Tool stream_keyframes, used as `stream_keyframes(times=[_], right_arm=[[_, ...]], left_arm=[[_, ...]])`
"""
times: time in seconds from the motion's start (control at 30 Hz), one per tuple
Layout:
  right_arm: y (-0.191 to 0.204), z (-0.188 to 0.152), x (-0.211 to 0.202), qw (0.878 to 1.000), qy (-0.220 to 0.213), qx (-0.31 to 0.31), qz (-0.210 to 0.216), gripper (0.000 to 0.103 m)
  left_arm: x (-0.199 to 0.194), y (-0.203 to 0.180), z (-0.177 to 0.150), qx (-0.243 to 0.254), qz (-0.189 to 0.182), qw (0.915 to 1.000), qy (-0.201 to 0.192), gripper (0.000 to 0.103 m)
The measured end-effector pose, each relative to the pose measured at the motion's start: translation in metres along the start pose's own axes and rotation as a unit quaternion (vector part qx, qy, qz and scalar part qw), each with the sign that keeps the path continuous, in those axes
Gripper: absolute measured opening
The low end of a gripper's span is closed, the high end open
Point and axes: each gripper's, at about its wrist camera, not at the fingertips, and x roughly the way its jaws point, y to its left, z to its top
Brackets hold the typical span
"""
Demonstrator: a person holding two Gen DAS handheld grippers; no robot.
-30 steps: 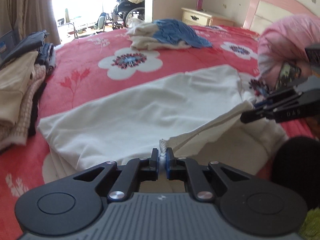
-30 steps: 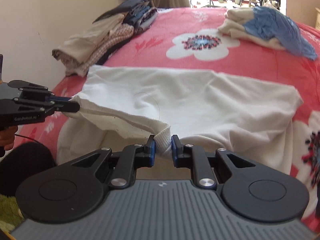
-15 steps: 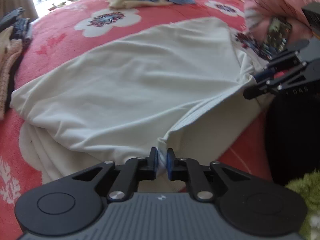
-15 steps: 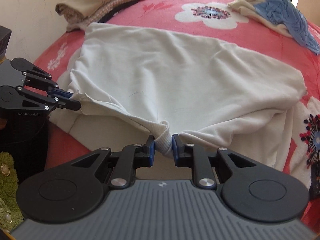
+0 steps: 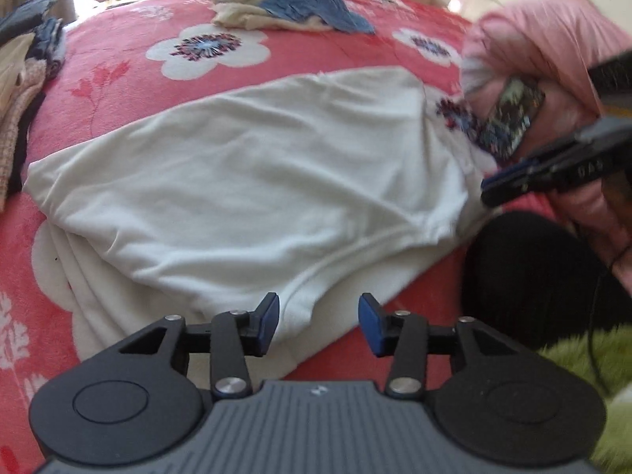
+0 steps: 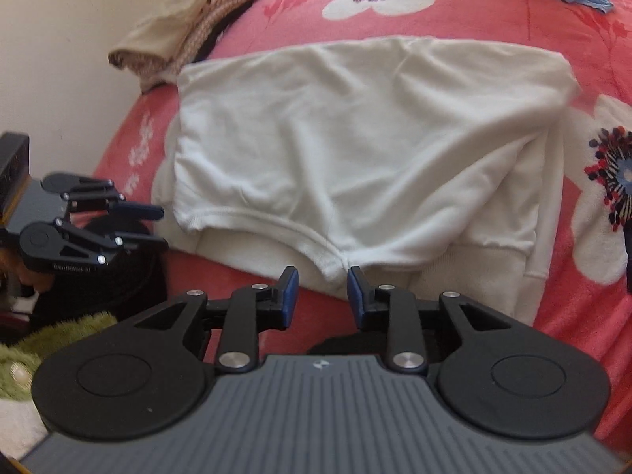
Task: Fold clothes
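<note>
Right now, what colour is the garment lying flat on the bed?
White, or off-white: the garment is plain. The right wrist view shows it best.

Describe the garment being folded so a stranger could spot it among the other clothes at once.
Start from the red flowered bedspread that covers the bed. The white sweatshirt lies spread flat on it at the near edge, folded over on itself, its ribbed hem just ahead of both grippers. Unlike the cream and blue heap farther back and the stack of folded clothes by the wall, it lies alone and is plain white.

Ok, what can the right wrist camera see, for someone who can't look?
A folded white garment lies on a red flowered bedspread. The right hand-held gripper, now opened, sits at its near hem, gripping nothing.
</note>
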Motion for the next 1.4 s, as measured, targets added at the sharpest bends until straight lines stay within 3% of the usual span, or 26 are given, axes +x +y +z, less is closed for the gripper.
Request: stream_keyframes(times=[0.13, 0.23, 0.37, 0.5, 0.53, 0.57, 0.67, 1.03, 1.2, 1.3, 1.4], right_arm=[[-0.014, 0.013, 0.02, 0.996, -0.018, 0.083, 0.015, 0.041], [-0.037, 0.022, 0.042, 0.983, -0.022, 0.179, 0.039, 0.041], [-0.047, 0.03, 0.071, 0.97, -0.013, 0.24, 0.032, 0.041], [-0.049, 0.032, 0.091, 0.966, 0.0, 0.257, 0.015, 0.037], [-0.048, 0.031, 0.093, 0.966, 0.001, 0.258, 0.013, 0.03], [-0.047, 0.031, 0.095, 0.966, 0.002, 0.259, 0.011, 0.017], [-0.045, 0.03, 0.092, 0.967, -0.003, 0.255, 0.006, 0.005], [-0.051, 0.013, 0.016, 0.959, -0.088, 0.269, 0.019, 0.001], [-0.059, 0.014, 0.036, 0.948, -0.065, 0.31, 0.029, 0.008], [-0.059, 0.02, 0.062, 0.946, -0.047, 0.321, 0.022, 0.03], [-0.056, 0.028, 0.087, 0.947, -0.031, 0.319, 0.019, 0.035]], left_arm=[[0.026, 0.006, 0.013, -0.039, 0.019, 0.999, 0.013, 0.046], [0.045, 0.009, 0.016, -0.047, 0.041, 0.9976, 0.029, 0.045], [0.055, 0.018, 0.01, -0.06, 0.047, 0.9962, 0.041, 0.045], [0.058, 0.024, 0.0, -0.068, 0.045, 0.9959, 0.038, 0.045], [0.058, 0.025, -0.001, -0.068, 0.044, 0.996, 0.035, 0.045], [0.058, 0.026, -0.003, -0.068, 0.044, 0.9961, 0.033, 0.045], [0.057, 0.029, -0.004, -0.081, 0.037, 0.9957, 0.027, 0.045], [0.054, 0.048, -0.009, -0.159, 0.008, 0.9873, 0.007, 0.045], [0.054, 0.044, -0.01, -0.155, 0.018, 0.9877, 0.004, 0.045], [0.055, 0.044, -0.01, -0.154, 0.02, 0.9878, 0.005, 0.045], [0.057, 0.045, -0.01, -0.155, 0.019, 0.9877, 0.008, 0.045]])
